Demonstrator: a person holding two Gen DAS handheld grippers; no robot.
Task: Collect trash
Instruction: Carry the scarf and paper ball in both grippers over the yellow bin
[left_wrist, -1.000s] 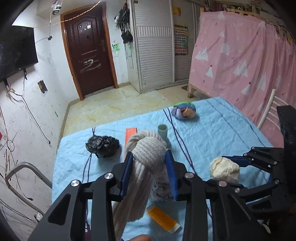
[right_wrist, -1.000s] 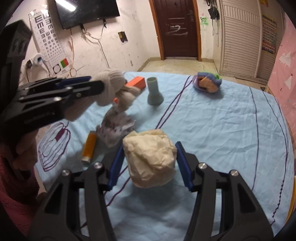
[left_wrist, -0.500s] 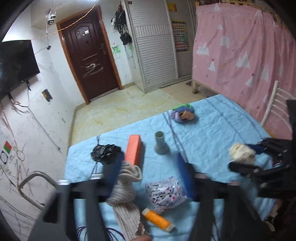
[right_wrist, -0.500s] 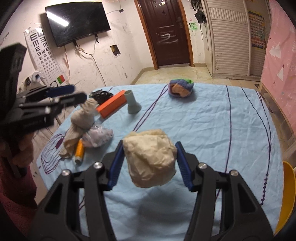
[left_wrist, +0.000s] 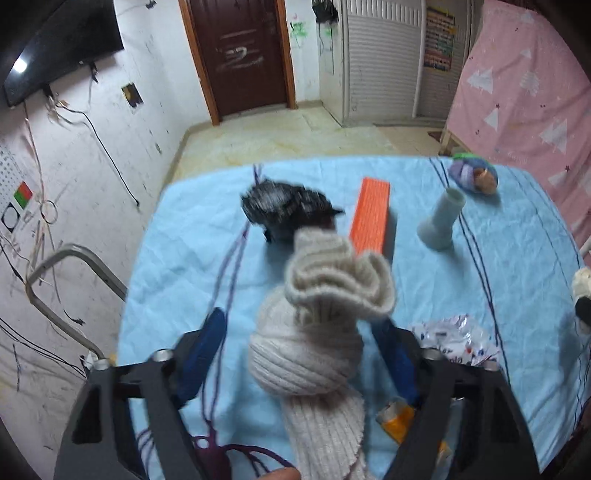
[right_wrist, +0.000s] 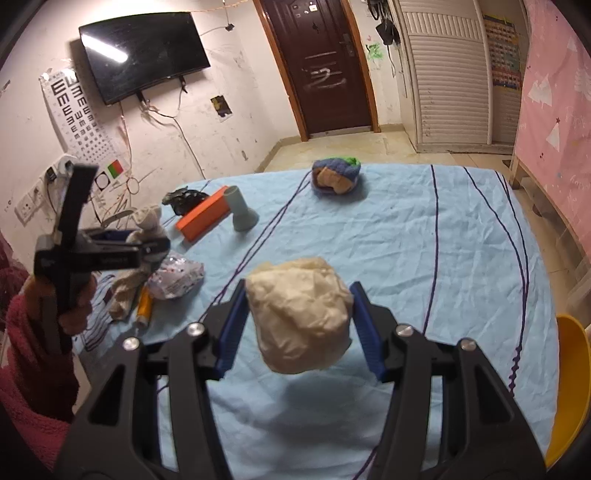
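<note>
My left gripper (left_wrist: 299, 321) hangs over the near left part of the blue table (left_wrist: 184, 258). A knotted beige knit cloth (left_wrist: 314, 332) stands between its blue fingers. The jaws are closing, and a gap shows on each side of the knot. In the right wrist view the left gripper (right_wrist: 147, 247) sits around the knit cloth (right_wrist: 147, 221). My right gripper (right_wrist: 299, 291) is shut on a crumpled cream paper ball (right_wrist: 299, 314), held above the table's middle. A black bag (left_wrist: 288, 210), a crinkled white wrapper (left_wrist: 454, 339) and an orange tube (left_wrist: 399, 424) lie on the table.
An orange box (left_wrist: 371, 218), a grey funnel-shaped cup (left_wrist: 441, 225) and a blue-purple knit bundle (left_wrist: 474, 175) stand farther back. A metal chair frame (left_wrist: 55, 266) is left of the table, a yellow seat (right_wrist: 569, 369) right. A hand in a red sleeve (right_wrist: 33, 350) holds the left gripper.
The left gripper let go of the knit cloth, which dropped to the table, then came down around its knot with narrower jaws. The right gripper kept the paper ball and shifted sideways.
</note>
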